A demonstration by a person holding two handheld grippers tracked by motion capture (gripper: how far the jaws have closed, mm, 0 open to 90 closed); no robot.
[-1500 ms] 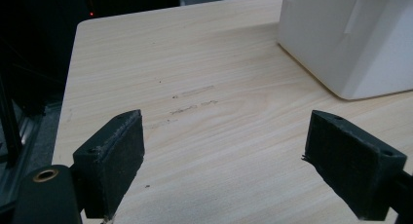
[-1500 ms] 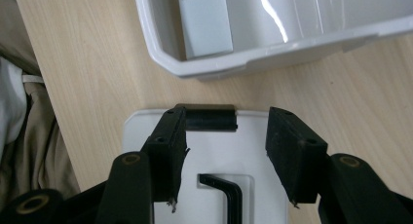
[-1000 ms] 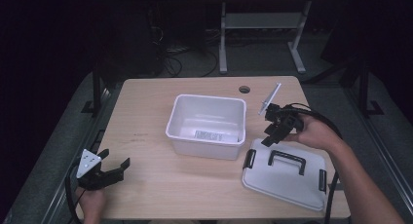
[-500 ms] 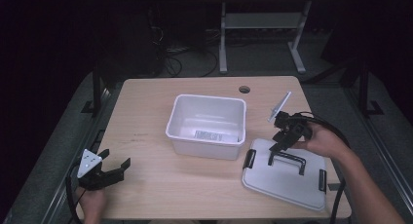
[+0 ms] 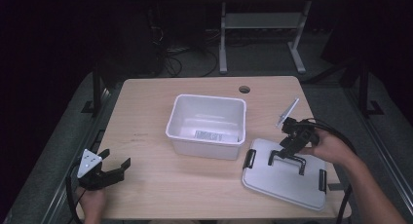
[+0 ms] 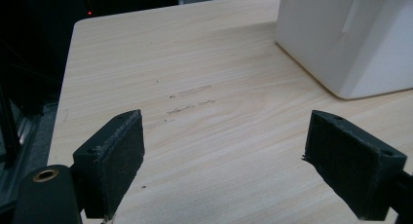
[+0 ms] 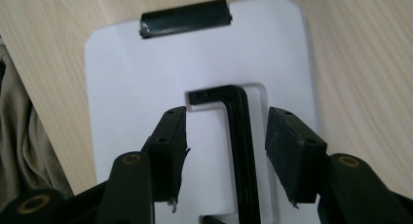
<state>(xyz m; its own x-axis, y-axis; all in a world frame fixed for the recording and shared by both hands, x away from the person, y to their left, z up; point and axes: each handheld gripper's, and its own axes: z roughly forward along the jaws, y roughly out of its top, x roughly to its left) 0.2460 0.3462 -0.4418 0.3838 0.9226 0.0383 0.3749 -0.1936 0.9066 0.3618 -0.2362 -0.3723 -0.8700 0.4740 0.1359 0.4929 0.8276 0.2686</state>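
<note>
So the right gripper is hanging right over the flat light-grey plastic lid with black clips, which lies on the pale wooden counter just right of the open white plastic bin. Jaws are spread, roughly halfway, and in the right gripper view they straddle the black bar handle set in the lid's recess, one pad on each side, not pressing on it yet. Nothing is pinched.

My take on doing this grab well: the handle bar sits closer to the right-hand pad than the other one, so I'd nudge sideways to centre it before squeezing, otherwise the lid gets shoved as the jaws close. Go low enough that the pads catch the bar itself and not just its top edge, but don't ram the tips into the lid surface. Grab near the middle of the bar's length so the lid hangs level when lifted; off-centre and it'll tip and maybe clip the bin's rim.

The left gripper is parked near the counter's front left corner, jaws wide apart with bare wood between them, well away from the bin. Fine to leave it there, though it could steady the bin later.
</note>
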